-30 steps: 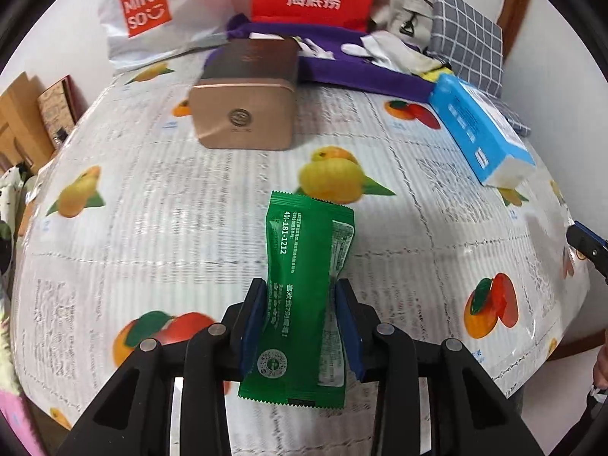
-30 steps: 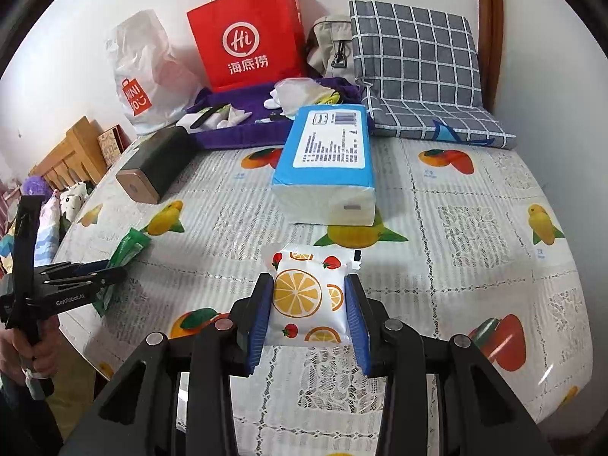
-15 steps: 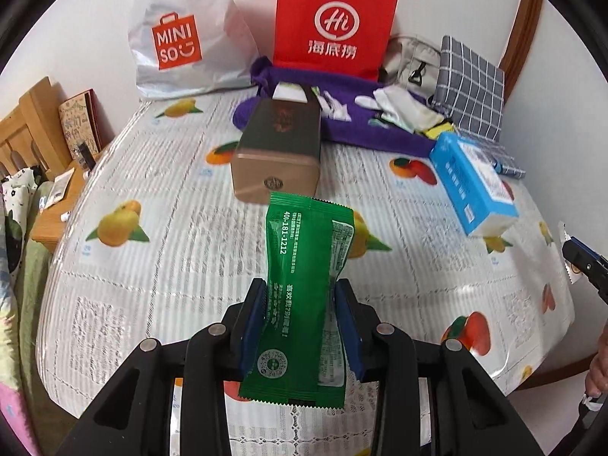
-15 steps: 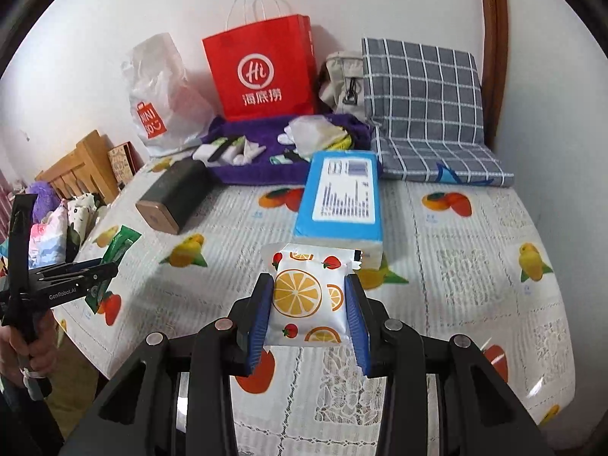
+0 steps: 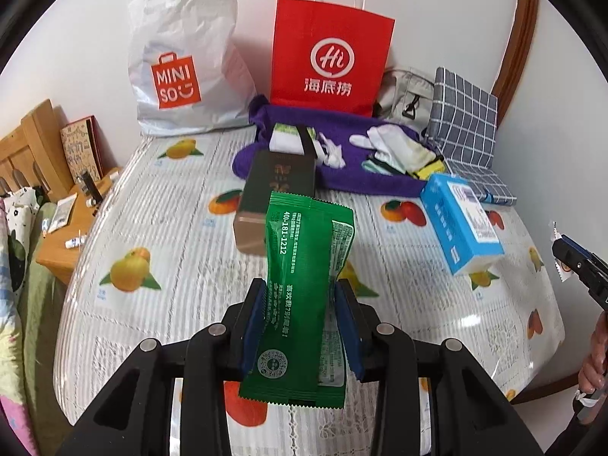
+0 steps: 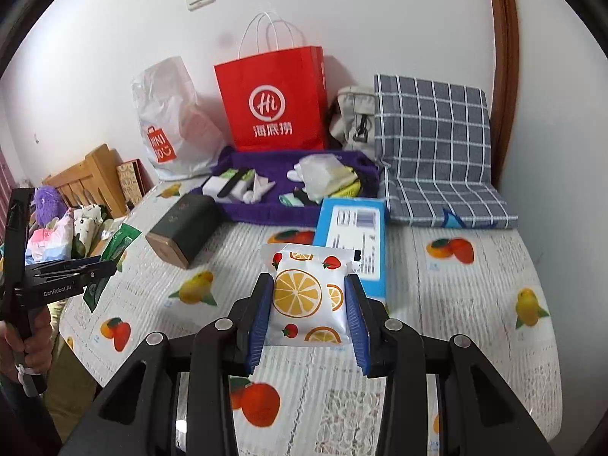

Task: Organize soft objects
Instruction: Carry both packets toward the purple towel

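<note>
My left gripper (image 5: 300, 326) has its blue pads pressed against both sides of a green sachet (image 5: 304, 296), which stands upright between them, clear of the table (image 5: 159, 205), with its top edge reaching across the view of a dark tea box (image 5: 273, 197) lying on the fruit-print cloth. My right gripper (image 6: 308, 317) is clamped the same way on a small white pouch printed with orange slices (image 6: 309, 298), also held above the tabletop. Just behind that pouch lies a blue tissue pack (image 6: 353, 235). Further back a purple tray (image 6: 296, 190) holds socks and small packets. Against the wall stand a red paper bag (image 6: 275, 102) and a white plastic bag (image 6: 171, 125), with a grey checked cushion (image 6: 433, 144) to the right. From the right wrist view I see a hand (image 6: 30, 338) at the left edge gripping the other tool's handle.
</note>
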`<state>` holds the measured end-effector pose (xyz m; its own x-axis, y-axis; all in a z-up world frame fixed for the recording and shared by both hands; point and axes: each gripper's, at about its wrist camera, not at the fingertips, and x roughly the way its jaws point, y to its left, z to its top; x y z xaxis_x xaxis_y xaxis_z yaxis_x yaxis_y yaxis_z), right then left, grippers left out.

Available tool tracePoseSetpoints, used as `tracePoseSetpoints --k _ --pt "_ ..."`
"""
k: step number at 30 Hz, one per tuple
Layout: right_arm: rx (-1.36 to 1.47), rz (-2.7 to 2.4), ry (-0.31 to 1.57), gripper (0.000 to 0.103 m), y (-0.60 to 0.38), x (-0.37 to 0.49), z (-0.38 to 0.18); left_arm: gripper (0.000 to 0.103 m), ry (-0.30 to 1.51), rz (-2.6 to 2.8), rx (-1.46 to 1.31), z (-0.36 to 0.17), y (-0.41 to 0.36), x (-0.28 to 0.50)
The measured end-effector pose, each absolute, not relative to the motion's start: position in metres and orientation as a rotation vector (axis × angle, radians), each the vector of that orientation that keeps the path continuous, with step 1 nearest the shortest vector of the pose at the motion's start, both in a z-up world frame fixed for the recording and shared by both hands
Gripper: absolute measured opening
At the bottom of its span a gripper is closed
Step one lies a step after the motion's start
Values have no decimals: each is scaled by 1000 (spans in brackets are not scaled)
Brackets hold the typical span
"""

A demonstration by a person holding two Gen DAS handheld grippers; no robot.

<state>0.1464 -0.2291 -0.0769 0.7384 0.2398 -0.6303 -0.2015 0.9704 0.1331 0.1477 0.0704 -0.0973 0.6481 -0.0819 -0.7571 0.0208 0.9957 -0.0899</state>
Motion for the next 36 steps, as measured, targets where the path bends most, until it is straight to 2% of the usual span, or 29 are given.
tracePoseSetpoints --k 15,36 --pt "47 238 669 38 -225 181 -58 35 792 -45 -88 -61 74 176" --pt "51 264 643 38 -215 239 -44 35 772 -72 -76 -45 55 232"
